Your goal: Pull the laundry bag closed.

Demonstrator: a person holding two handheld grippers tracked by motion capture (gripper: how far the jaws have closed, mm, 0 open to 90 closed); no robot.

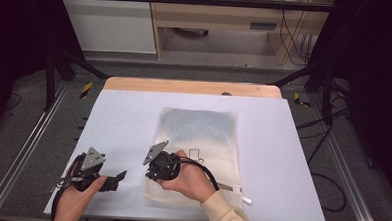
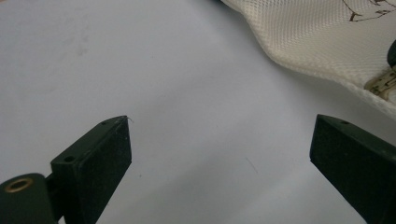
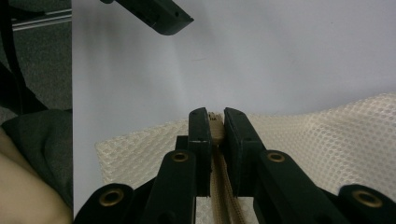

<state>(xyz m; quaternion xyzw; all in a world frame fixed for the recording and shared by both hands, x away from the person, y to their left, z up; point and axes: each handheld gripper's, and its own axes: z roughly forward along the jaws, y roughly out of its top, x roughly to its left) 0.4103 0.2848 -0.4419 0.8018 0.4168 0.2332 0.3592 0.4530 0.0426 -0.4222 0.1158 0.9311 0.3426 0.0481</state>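
**Right gripper clamped on the mesh bag's zipper, left one standing open beside it**

The cream mesh bag point(image 1: 197, 140) lies flat on the white table point(image 1: 123, 122), a little right of centre and reaching to the near edge. It is a laundry-type pouch of netted fabric, and through the net of its far half a bluish shade shows; whether that is something inside it or just the weave, I cannot tell. A small line drawing is printed on the near half. A tan zipper point(image 3: 215, 123) runs along the bag's near edge, and a white tab point(image 1: 246, 200) sticks out at its near right corner.

The right gripper point(image 3: 215, 122) sits over the bag's near left part, held in the person's right hand point(image 1: 193, 180). Its jaws are drawn nearly together and pinch a tan piece of the zipper between their pads, with the zipper tape running back underneath them. The mesh around that spot is lifted into a slight ridge.

The left gripper point(image 1: 115, 181) is off the bag, to its left over bare table, held low in the left hand point(image 1: 75, 198). Its jaws stand wide apart with nothing between them, pointing toward the bag's near left edge, which lies close ahead but apart from them.
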